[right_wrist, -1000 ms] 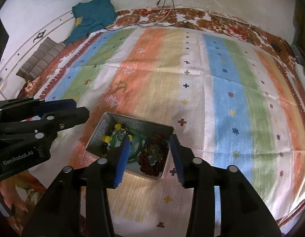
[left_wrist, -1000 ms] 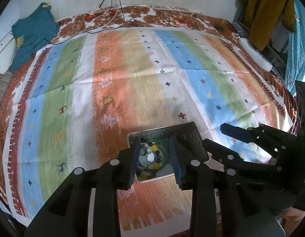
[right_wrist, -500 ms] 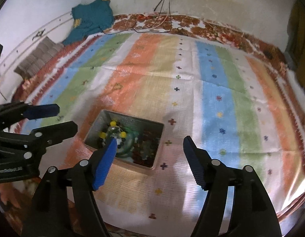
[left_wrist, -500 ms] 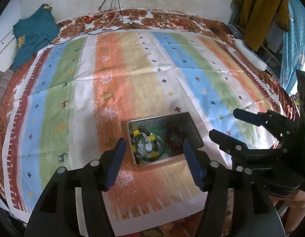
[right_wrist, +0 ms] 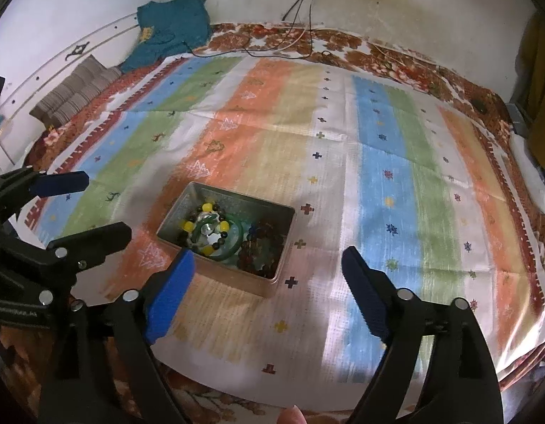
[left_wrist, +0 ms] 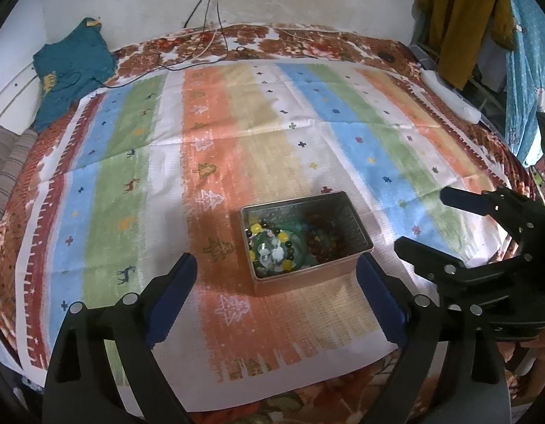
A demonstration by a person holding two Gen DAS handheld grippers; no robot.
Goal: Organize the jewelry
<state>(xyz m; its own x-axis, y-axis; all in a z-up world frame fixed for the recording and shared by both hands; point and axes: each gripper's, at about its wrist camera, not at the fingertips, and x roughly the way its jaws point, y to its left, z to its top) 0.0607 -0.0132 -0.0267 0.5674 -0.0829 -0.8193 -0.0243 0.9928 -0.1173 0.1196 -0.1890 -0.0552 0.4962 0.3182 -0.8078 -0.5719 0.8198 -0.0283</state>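
Left gripper (left_wrist: 277, 281) jaws opening, nothing between them. Right gripper (right_wrist: 267, 268) jaws opening too, also empty. Metal tin (left_wrist: 353, 221) sits on the striped cloth (left_wrist: 131, 162) on the bed, just ahead of both grippers' fingertips, not touched. Inside the tin: yellow-and-dark bead bracelet (left_wrist: 272, 247) around a green bangle (right_wrist: 237, 243), dark red beads (left_wrist: 321, 243) beside them.
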